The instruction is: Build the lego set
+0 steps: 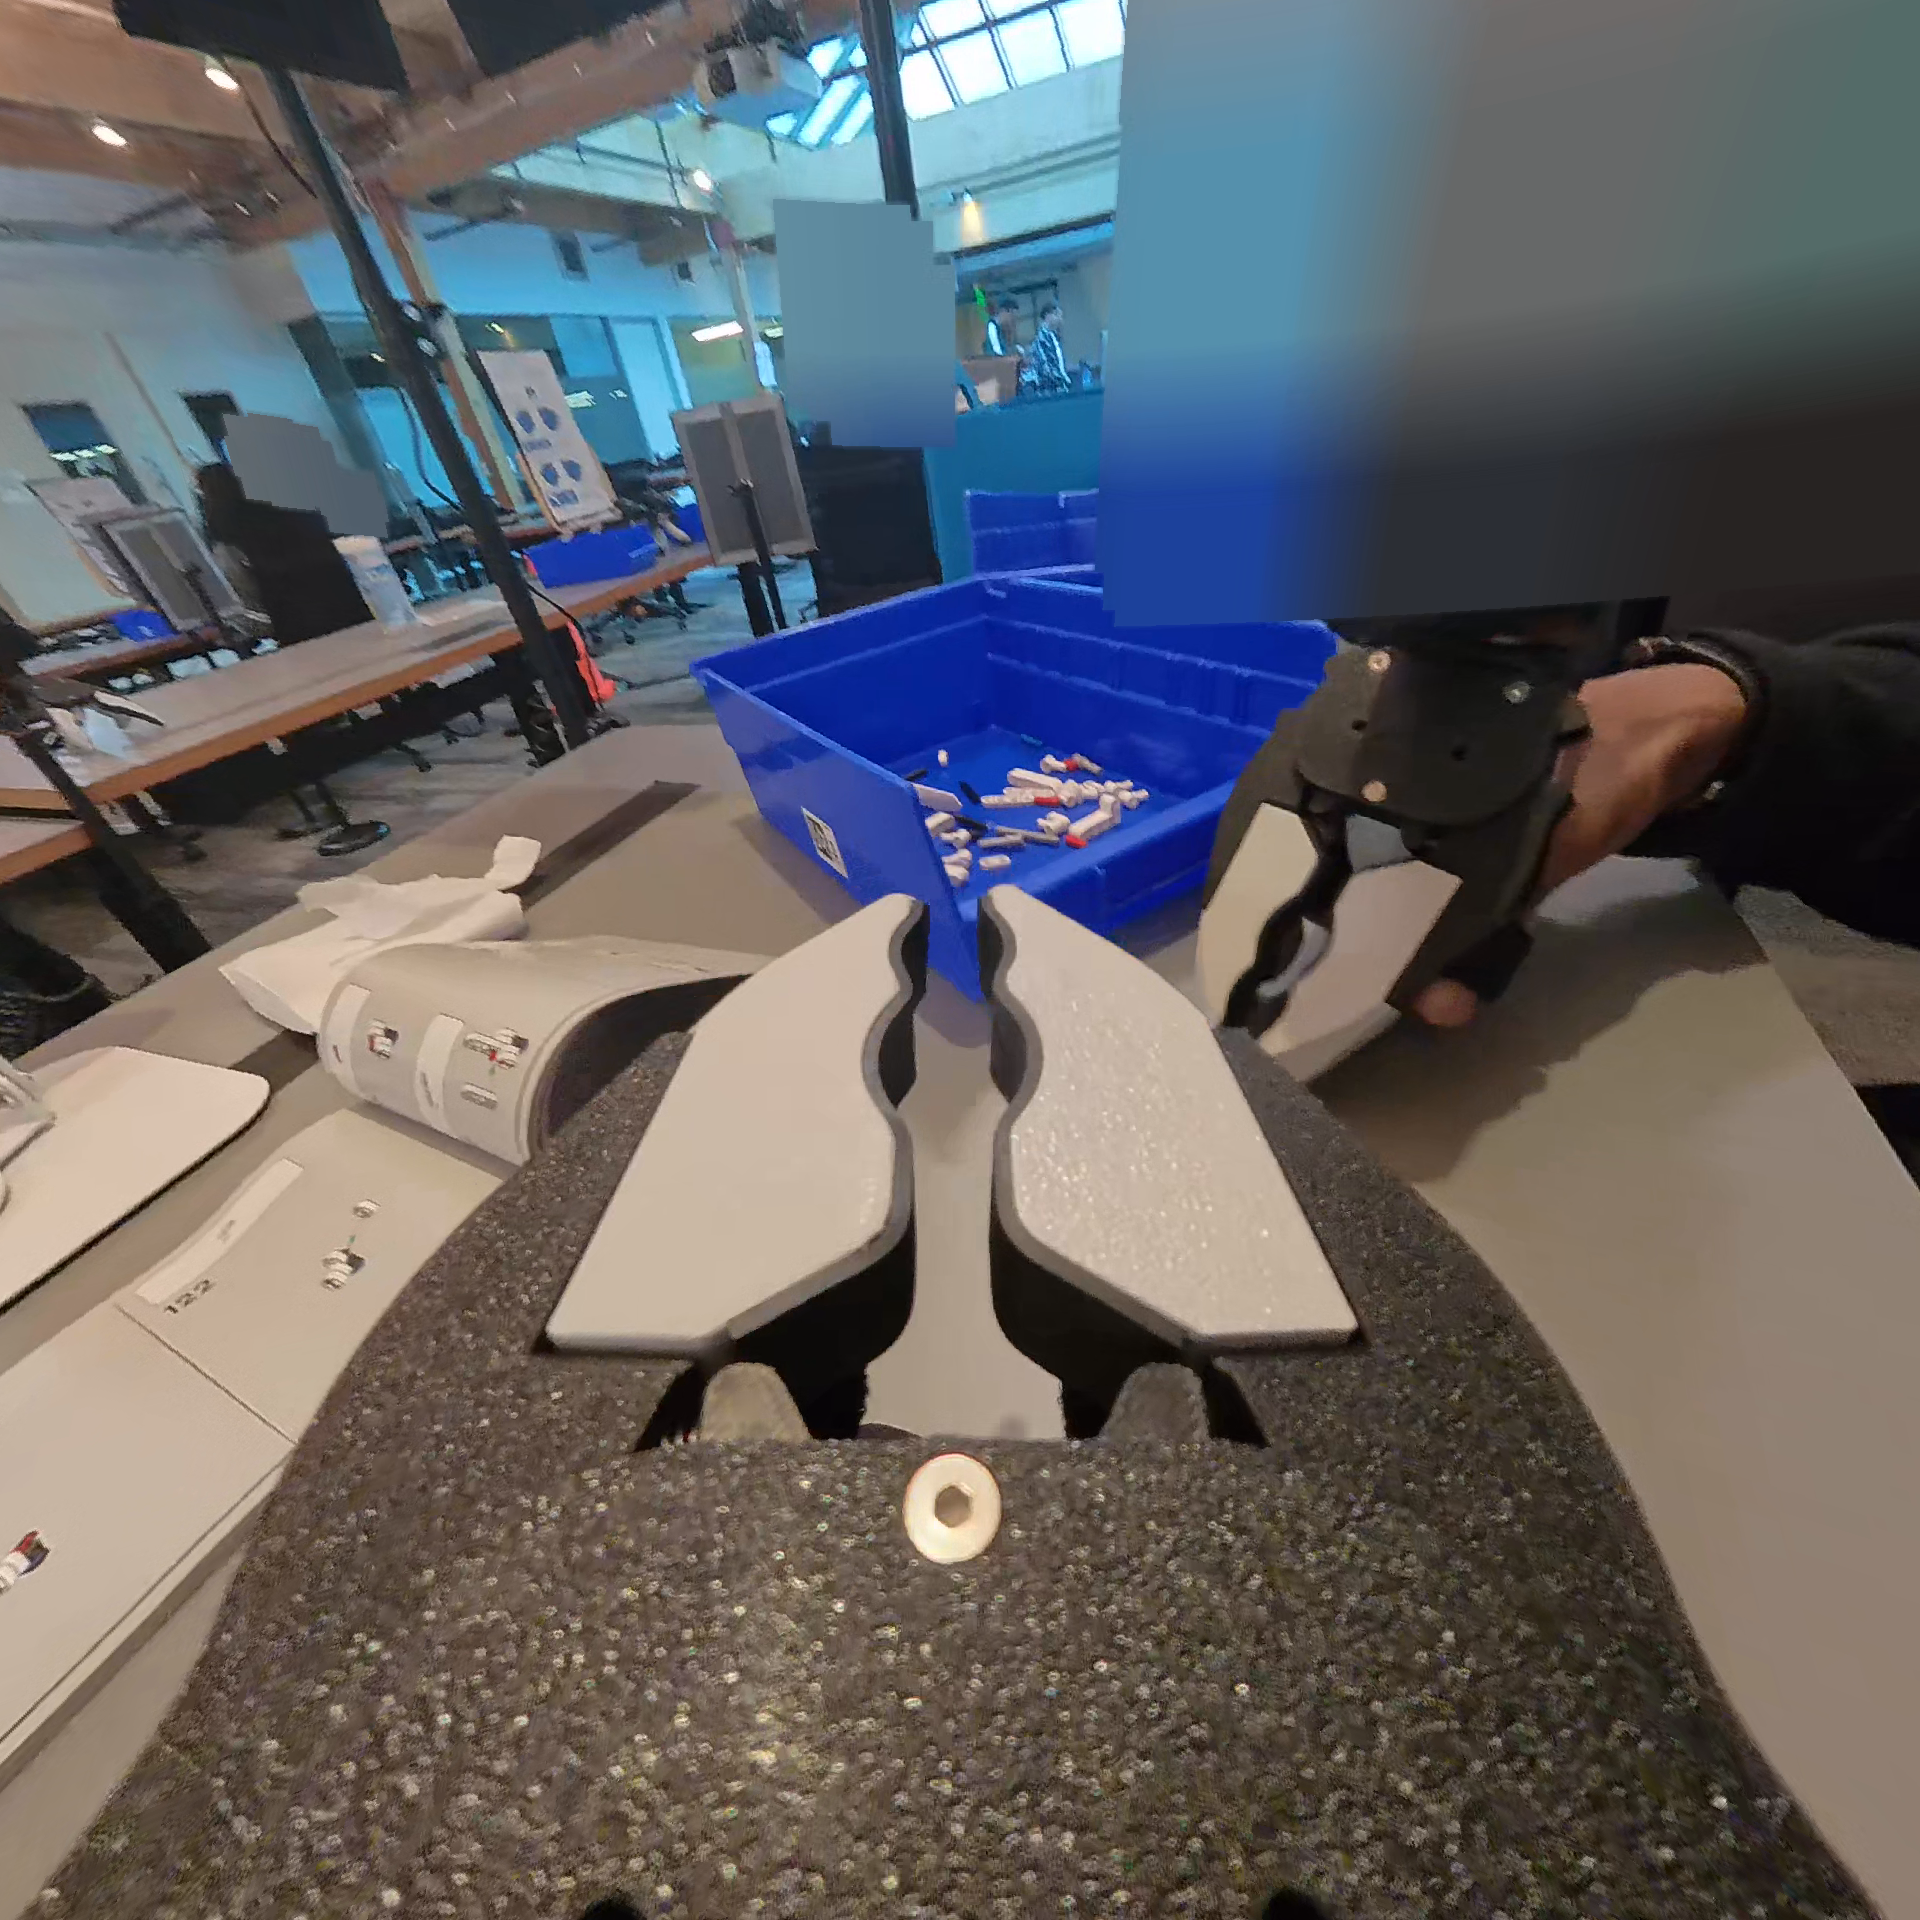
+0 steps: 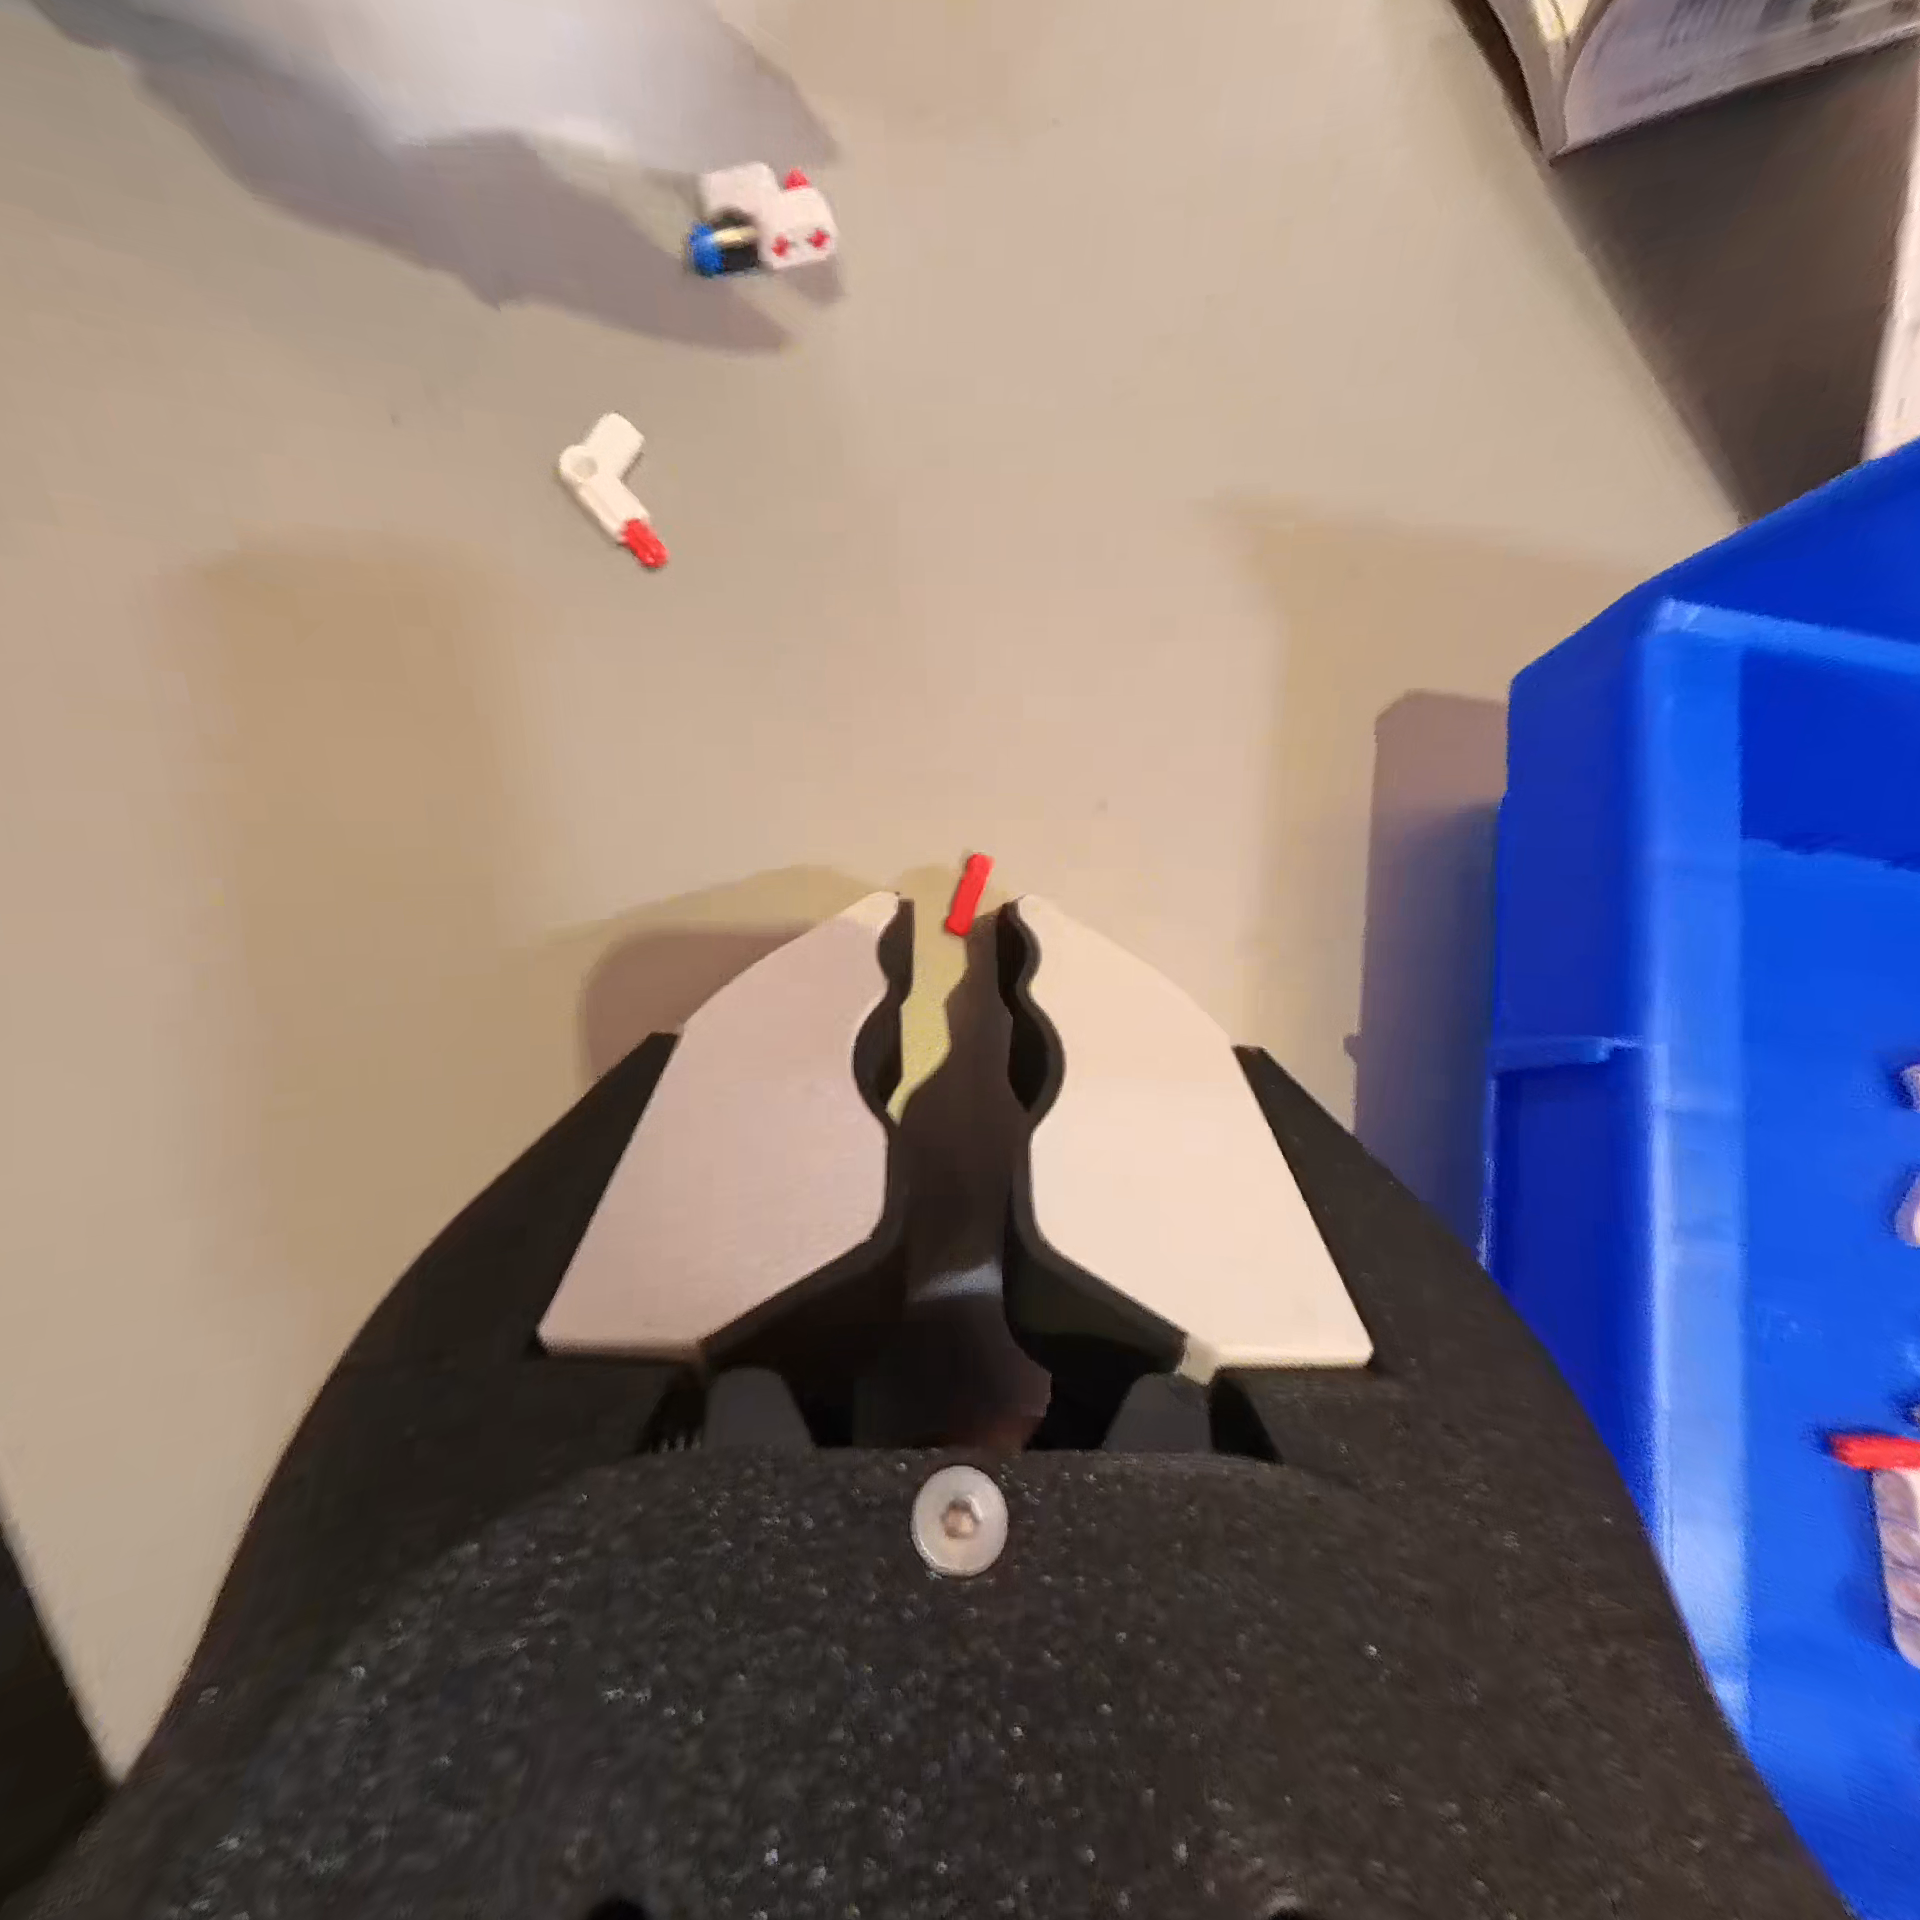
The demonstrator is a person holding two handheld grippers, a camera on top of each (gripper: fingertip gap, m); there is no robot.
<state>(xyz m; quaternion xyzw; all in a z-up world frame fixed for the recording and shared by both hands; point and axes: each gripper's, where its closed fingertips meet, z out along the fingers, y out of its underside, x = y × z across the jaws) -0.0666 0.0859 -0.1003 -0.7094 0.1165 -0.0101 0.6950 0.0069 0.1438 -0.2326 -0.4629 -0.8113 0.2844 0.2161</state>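
The left gripper (image 1: pixel 951 914) hovers above the grey counter (image 1: pixel 1558 1195), jaws slightly apart and bare. The right gripper (image 2: pixel 956 909) has its jaws parted; a small red plastic pin (image 2: pixel 968 894) lies just past the tips, ungripped. The blue plastic bin (image 1: pixel 831 769) holds white and red bricks (image 1: pixel 1039 805), too small to distinguish.

Small parts (image 1: pixel 1039 805) lie in the bin (image 1: pixel 831 769), booklet (image 1: pixel 499 1023) left.

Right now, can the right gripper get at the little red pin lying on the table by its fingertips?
Probably yes: the red pin lies loose just ahead of the open right gripper, nothing between them on the table.
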